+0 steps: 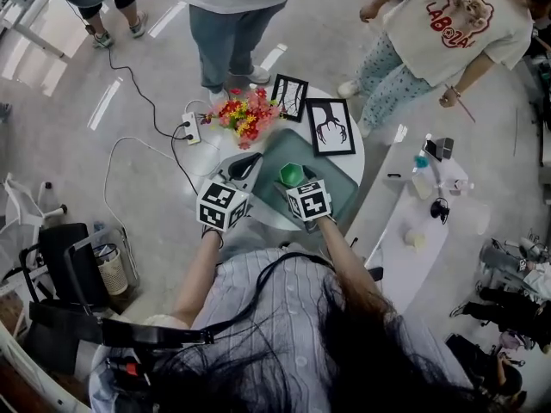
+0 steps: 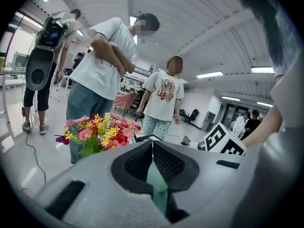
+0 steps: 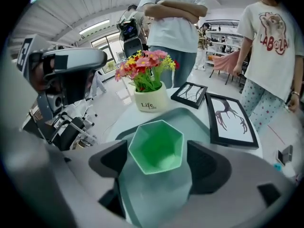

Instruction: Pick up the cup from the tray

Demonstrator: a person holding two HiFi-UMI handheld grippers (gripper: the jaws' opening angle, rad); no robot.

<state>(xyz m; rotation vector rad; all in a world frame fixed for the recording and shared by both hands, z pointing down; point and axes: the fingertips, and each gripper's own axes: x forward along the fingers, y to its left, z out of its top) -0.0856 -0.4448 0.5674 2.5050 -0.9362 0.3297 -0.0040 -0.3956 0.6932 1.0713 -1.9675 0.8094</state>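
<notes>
A green hexagonal cup (image 1: 291, 174) (image 3: 156, 146) stands upright on a grey-green tray (image 1: 337, 186) (image 3: 192, 120) on a small round white table. My right gripper (image 1: 291, 184) (image 3: 157, 161) is open, its dark pads on either side of the cup with a narrow gap at each. My left gripper (image 1: 244, 166) (image 2: 152, 144) hovers at the tray's left edge. Its jaw tips meet, so it is shut, and it holds nothing. Part of the tray shows below it in the left gripper view.
A white pot of flowers (image 1: 245, 119) (image 3: 149, 96) and two black-framed pictures (image 1: 289, 97) (image 1: 331, 127) stand behind the tray. People stand beyond the table. A power strip (image 1: 192, 128) and cables lie on the floor at the left; a long white table (image 1: 422, 222) stands at the right.
</notes>
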